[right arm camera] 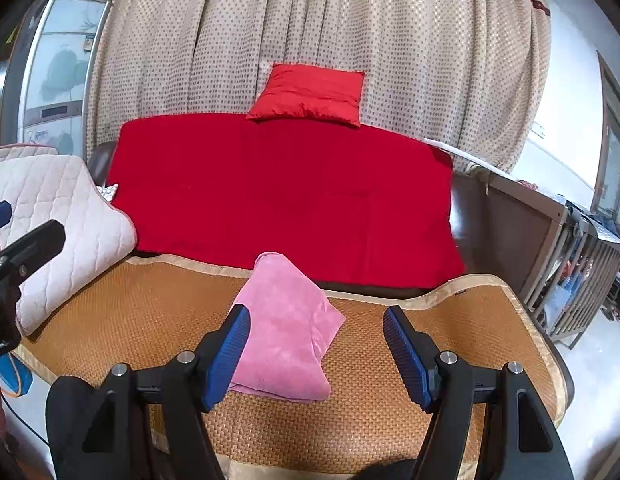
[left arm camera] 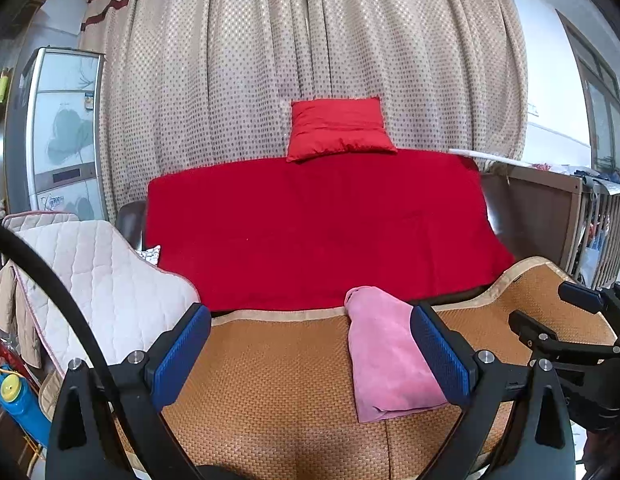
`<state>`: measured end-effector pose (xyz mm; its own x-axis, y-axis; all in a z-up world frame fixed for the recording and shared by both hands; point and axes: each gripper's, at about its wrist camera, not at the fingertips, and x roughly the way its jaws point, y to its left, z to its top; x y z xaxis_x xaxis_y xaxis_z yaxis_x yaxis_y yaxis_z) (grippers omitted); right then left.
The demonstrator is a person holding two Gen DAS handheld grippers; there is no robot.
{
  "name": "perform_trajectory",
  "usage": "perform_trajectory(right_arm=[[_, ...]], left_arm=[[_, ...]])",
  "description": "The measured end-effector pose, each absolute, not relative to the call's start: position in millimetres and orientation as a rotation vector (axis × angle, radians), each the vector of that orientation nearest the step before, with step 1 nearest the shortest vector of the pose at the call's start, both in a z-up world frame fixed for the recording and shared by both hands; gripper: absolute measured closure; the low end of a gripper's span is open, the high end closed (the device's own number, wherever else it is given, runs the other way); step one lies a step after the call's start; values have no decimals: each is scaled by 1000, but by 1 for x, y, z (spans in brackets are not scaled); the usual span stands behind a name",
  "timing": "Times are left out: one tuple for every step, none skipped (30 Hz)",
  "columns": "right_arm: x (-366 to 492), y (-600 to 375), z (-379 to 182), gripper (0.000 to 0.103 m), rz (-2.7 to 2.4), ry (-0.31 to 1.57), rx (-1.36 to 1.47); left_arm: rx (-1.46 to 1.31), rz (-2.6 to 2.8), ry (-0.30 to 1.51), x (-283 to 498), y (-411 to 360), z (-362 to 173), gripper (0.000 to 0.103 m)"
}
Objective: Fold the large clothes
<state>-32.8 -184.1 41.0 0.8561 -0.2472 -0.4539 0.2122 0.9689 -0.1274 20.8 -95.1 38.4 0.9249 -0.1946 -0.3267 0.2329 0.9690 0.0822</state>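
A folded pink garment (left arm camera: 384, 352) (right arm camera: 283, 336) lies on the woven orange mat (left arm camera: 269, 376) (right arm camera: 390, 420), its far end by the mat's back edge. My left gripper (left arm camera: 310, 356) hovers open above the mat; its right blue pad (left arm camera: 440, 354) overlaps the garment's right side in the picture, nothing between the pads. My right gripper (right arm camera: 316, 354) is open too, with the garment's near part showing between its pads and the left pad (right arm camera: 227, 360) over the cloth's left edge. Contact cannot be told. The right gripper (left arm camera: 566, 320) shows at the left wrist view's right edge.
A red blanket (left arm camera: 322, 228) (right arm camera: 285, 192) covers the sofa back, with a red cushion (left arm camera: 338, 130) (right arm camera: 310, 98) on top. A quilted cream pad (left arm camera: 97, 284) (right arm camera: 57, 224) lies at the left. A wooden crib (right arm camera: 578, 252) stands at the right, dotted curtains (left arm camera: 310, 60) behind.
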Motion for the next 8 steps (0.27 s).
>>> perform_trajectory(right_arm=[[-30, -184, 40, 30, -240, 489, -75], [-26, -184, 39, 30, -238, 492, -75], [-22, -184, 38, 30, -237, 495, -74], [-17, -185, 36, 30, -236, 499, -74], [-11, -186, 34, 30, -235, 505, -75], [-6, -187, 32, 30, -234, 510, -76], [3, -188, 29, 30, -231, 520, -78], [11, -189, 27, 30, -229, 530, -80]], left_arm=[[120, -219, 326, 23, -96, 37, 3], [120, -222, 331, 28, -97, 36, 3], [119, -228, 336, 33, -98, 35, 3], [116, -234, 336, 37, -99, 34, 3], [111, -241, 333, 41, -100, 33, 3], [105, -244, 333, 51, -101, 30, 3], [100, -234, 340, 59, -101, 27, 3], [95, -225, 347, 68, -100, 24, 3]])
